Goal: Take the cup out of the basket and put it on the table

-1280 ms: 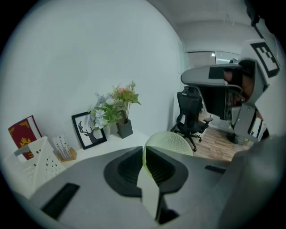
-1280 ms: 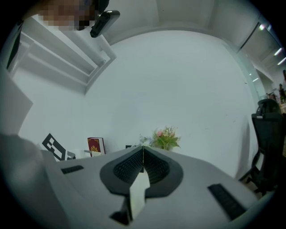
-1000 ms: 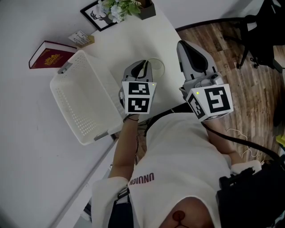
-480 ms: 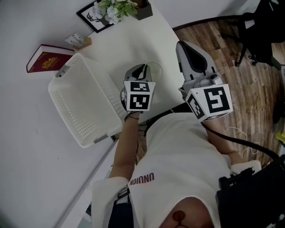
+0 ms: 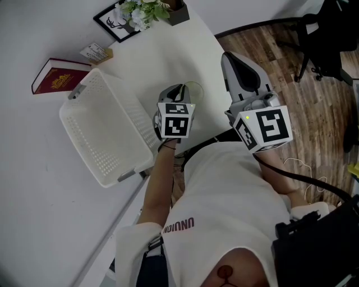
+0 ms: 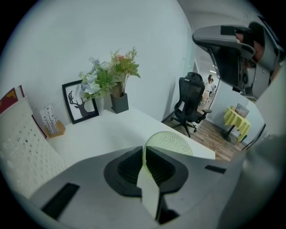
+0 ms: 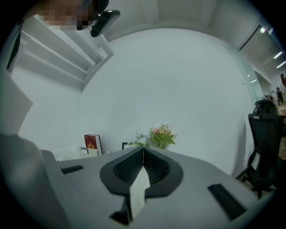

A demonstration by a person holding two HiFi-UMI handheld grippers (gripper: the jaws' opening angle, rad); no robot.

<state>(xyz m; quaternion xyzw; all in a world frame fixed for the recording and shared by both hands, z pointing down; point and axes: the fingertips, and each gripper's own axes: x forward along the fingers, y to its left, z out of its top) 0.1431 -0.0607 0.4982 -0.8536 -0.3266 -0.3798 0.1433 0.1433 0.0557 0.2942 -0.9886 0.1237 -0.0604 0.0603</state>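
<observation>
The pale green dotted cup (image 6: 172, 143) is over the white table (image 5: 168, 50), to the right of the white perforated basket (image 5: 101, 134), which has nothing in it. My left gripper (image 6: 144, 152) is shut on the cup's rim, with the thin wall pinched between the jaws. In the head view the cup (image 5: 195, 88) shows as a faint ring just past the left gripper (image 5: 178, 91). Whether the cup rests on the tabletop I cannot tell. My right gripper (image 5: 230, 59) hangs beside the table's right edge, shut with nothing in it (image 7: 143, 152).
A red book (image 5: 56, 78) and a small card stand (image 5: 96, 52) lie behind the basket. A framed deer picture (image 5: 115, 22) and a flower pot (image 5: 147, 8) stand at the table's far end. A black office chair (image 5: 331, 39) stands on the wooden floor to the right.
The left gripper and cup have shifted only slightly farther along the table. The right gripper has stayed where it was.
</observation>
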